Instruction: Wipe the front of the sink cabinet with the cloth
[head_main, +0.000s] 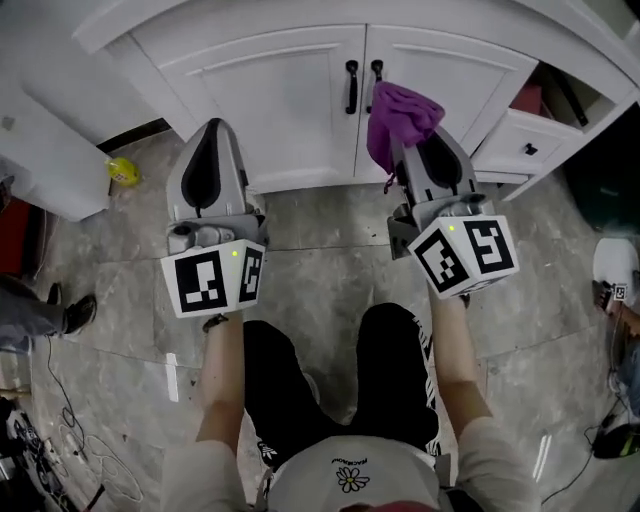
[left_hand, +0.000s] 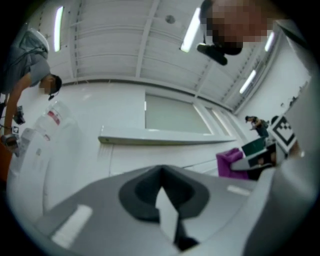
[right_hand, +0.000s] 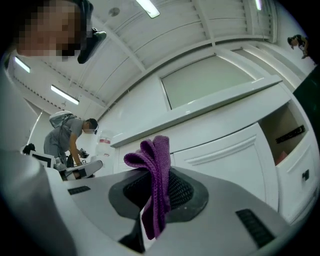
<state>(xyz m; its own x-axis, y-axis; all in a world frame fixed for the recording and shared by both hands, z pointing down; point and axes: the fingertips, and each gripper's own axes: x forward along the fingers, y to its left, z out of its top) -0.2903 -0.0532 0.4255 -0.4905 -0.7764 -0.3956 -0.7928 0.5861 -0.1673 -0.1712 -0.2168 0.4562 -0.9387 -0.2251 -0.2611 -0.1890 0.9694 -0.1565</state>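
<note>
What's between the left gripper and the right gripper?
Between left gripper and right gripper: only bare floor and the cabinet bottom edge, per the head view.

head view looks steeply down; gripper views tilt upward, seemingly near; all share the cabinet (head_main: 290, 100).

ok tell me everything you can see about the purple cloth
The purple cloth looks like soft knitted fabric, bunched into folds. The right gripper is shut on it, with folds sticking out beyond the jaws and a tail hanging back. It sits before the right cabinet door, by the black handles; whether it touches the door cannot be told.
</note>
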